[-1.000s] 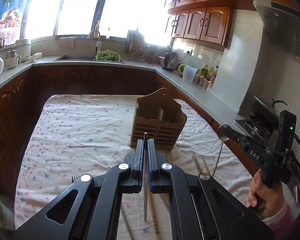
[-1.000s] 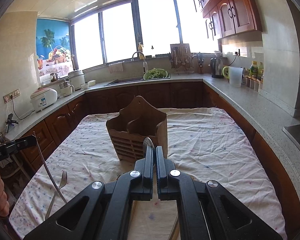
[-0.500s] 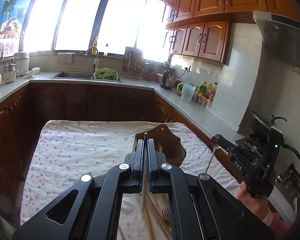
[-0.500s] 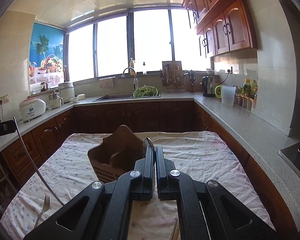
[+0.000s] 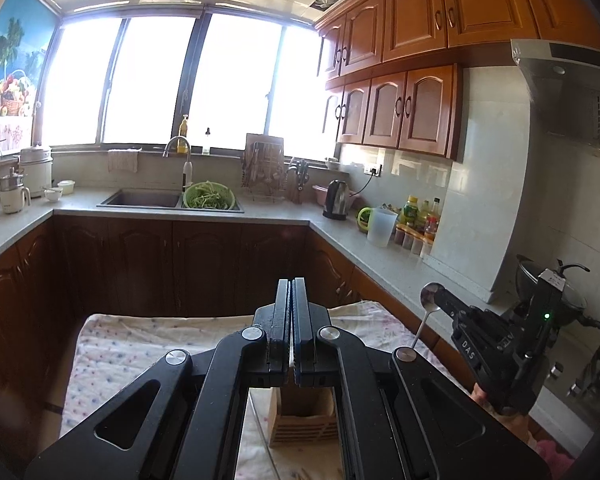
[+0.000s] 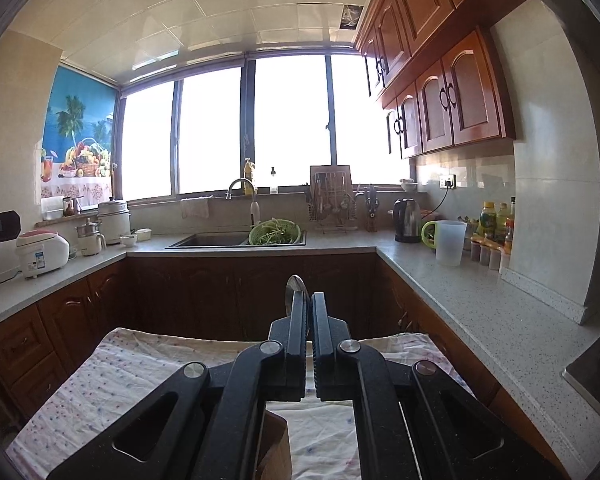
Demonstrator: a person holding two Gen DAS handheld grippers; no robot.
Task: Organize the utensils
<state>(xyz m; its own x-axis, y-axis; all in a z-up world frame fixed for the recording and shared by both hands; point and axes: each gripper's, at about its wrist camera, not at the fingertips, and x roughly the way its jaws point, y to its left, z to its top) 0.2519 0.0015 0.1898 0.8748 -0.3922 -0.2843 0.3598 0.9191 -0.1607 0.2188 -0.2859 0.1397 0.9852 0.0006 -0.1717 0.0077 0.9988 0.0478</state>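
From my left wrist, my left claw (image 5: pixel 291 292) is clamped shut on a thin utensil (image 5: pixel 260 424) hanging over the holder (image 5: pixel 304 424) on the table (image 5: pixel 112 344). My right claw (image 5: pixel 440 296) pinches a spoon (image 5: pixel 429 304).

From my right wrist, that claw (image 6: pixel 309 308) grips the spoon (image 6: pixel 294 290) above the table (image 6: pixel 112 376).

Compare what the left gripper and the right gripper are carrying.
The right gripper grips a spoon; the left gripper grips only a thin rod. The spoon's bowl stands above the right fingertips; nothing shows above the left ones. Both are shut, above the wooden holder.
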